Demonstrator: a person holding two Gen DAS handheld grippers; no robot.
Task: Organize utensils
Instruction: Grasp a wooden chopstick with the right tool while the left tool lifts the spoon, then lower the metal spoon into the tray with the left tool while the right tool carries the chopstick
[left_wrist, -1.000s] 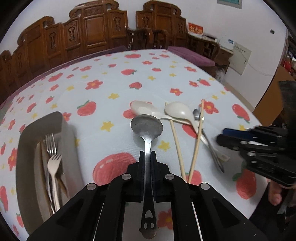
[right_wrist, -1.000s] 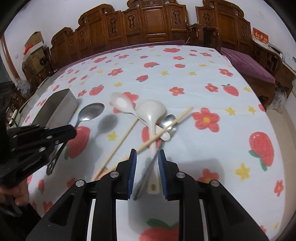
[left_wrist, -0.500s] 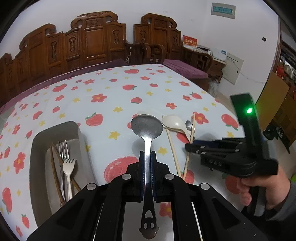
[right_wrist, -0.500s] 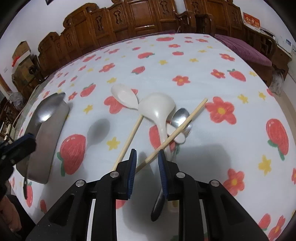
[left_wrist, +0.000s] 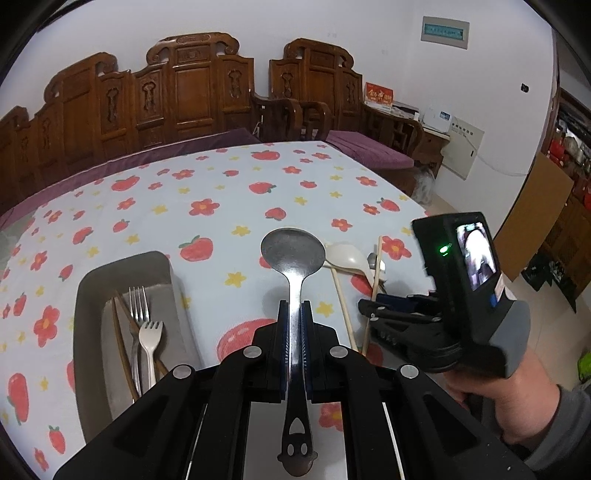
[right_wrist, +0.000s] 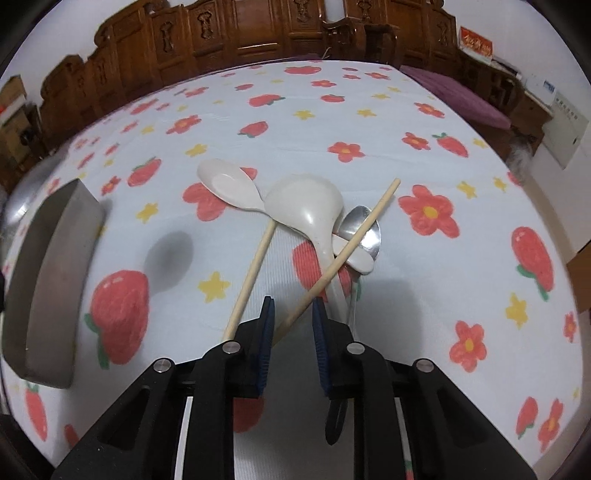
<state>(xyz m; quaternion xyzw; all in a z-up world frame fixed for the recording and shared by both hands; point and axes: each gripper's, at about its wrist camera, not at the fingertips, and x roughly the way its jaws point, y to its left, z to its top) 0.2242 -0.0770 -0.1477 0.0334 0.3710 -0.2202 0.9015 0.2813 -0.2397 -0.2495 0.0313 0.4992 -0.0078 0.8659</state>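
My left gripper (left_wrist: 294, 314) is shut on a metal spoon (left_wrist: 293, 254) and holds it in the air, to the right of the grey tray (left_wrist: 86, 295). The tray holds a metal fork (left_wrist: 137, 306), a white fork (left_wrist: 149, 332) and brown chopsticks (left_wrist: 123, 332). My right gripper (right_wrist: 293, 308) is open low over a pile of utensils, with one wooden chopstick (right_wrist: 343, 254) running between its fingers. The pile has a second chopstick (right_wrist: 255, 273), two white spoons (right_wrist: 310, 214) (right_wrist: 225, 182) and a small metal spoon (right_wrist: 364, 229). The right gripper (left_wrist: 373, 306) also shows in the left wrist view.
The table carries a white cloth with red fruit and flowers (right_wrist: 332, 122). The grey tray (right_wrist: 48, 266) stands at the table's left. Carved wooden chairs (left_wrist: 192, 96) line the far side. The table's right edge drops to the floor (left_wrist: 480, 236).
My left gripper has risen and pulled back with the metal spoon, so the tray is in fuller view. My right gripper has moved forward and down onto the pile, around one chopstick.
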